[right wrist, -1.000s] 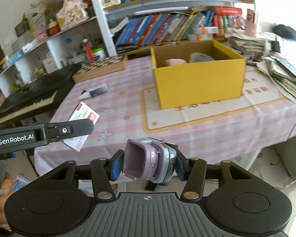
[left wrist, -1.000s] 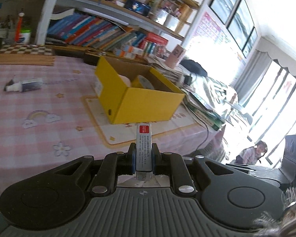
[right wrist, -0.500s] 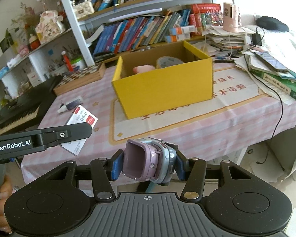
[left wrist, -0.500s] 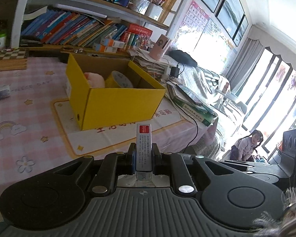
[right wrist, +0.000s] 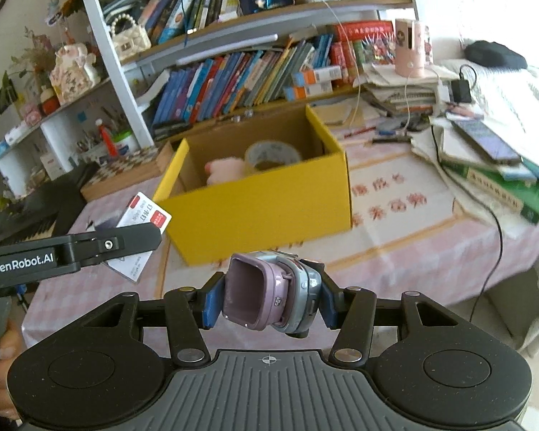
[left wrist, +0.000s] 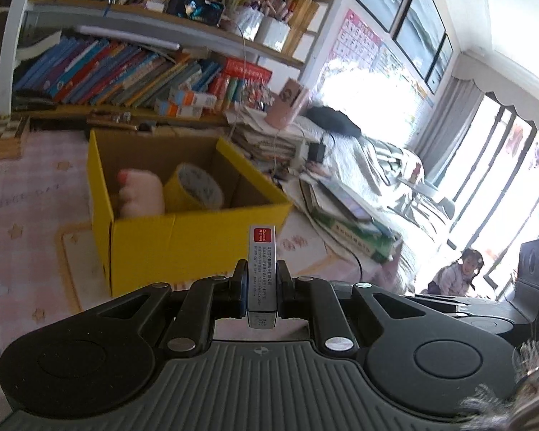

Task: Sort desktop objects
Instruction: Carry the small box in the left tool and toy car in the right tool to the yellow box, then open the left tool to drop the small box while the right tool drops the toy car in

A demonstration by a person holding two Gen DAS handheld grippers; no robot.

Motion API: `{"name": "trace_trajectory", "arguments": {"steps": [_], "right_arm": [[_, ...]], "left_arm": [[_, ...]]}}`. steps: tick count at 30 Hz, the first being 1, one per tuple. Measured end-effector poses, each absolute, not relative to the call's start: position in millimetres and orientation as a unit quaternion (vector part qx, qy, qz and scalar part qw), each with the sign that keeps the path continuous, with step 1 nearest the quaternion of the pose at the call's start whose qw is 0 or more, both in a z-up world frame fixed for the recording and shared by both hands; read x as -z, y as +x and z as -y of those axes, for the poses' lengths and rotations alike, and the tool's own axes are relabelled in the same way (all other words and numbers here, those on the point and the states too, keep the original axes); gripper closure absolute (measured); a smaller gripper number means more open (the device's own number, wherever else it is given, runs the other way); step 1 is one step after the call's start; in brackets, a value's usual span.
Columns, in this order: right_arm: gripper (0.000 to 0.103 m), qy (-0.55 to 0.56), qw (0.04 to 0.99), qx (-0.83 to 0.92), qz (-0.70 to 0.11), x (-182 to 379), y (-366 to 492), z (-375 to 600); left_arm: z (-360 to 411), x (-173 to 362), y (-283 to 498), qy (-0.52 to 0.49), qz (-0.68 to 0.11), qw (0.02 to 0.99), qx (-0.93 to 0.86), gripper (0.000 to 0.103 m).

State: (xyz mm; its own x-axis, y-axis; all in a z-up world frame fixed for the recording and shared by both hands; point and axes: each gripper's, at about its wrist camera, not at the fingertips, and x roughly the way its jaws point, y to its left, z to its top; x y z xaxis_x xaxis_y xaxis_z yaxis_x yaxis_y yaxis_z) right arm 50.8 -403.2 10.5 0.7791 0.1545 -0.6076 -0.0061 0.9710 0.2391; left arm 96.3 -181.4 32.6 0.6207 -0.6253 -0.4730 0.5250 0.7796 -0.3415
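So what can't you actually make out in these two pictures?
- Yellow box floor, both views: near wall hides it.
- Pink toy, left view: motion blur; kind unclear.
- Small box print, left view: too small.
- Purple gadget, right view: identity unclear.

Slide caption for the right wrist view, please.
Right gripper grips a purple smartwatch, facing the yellow box holding tape roll.

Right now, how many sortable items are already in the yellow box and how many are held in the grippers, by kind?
In the yellow cardboard box:
pink plush toy: 1
roll of yellowish tape: 1
Held:
flat white-and-red staple box, in the left gripper: 1
purple and grey watch-like gadget, in the right gripper: 1
Total: 4
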Motion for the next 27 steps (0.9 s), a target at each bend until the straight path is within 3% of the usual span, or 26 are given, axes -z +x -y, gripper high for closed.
{"name": "trace_trajectory", "arguments": {"steps": [13,27], "right_arm": [[0.051,0.059,0.958,-0.104,-0.259,-40.5,143.0,423.6],[0.051,-0.04,0.927,-0.183,-0.324,6.0,231.5,397.8]], "left_arm": [[209.3,-38.4,170.9,-0.064,-0.266,0.932,0.238,0.09],[239.6,-4.3,217.8,0.029,-0.302,0.935,0.185,0.089]]}}
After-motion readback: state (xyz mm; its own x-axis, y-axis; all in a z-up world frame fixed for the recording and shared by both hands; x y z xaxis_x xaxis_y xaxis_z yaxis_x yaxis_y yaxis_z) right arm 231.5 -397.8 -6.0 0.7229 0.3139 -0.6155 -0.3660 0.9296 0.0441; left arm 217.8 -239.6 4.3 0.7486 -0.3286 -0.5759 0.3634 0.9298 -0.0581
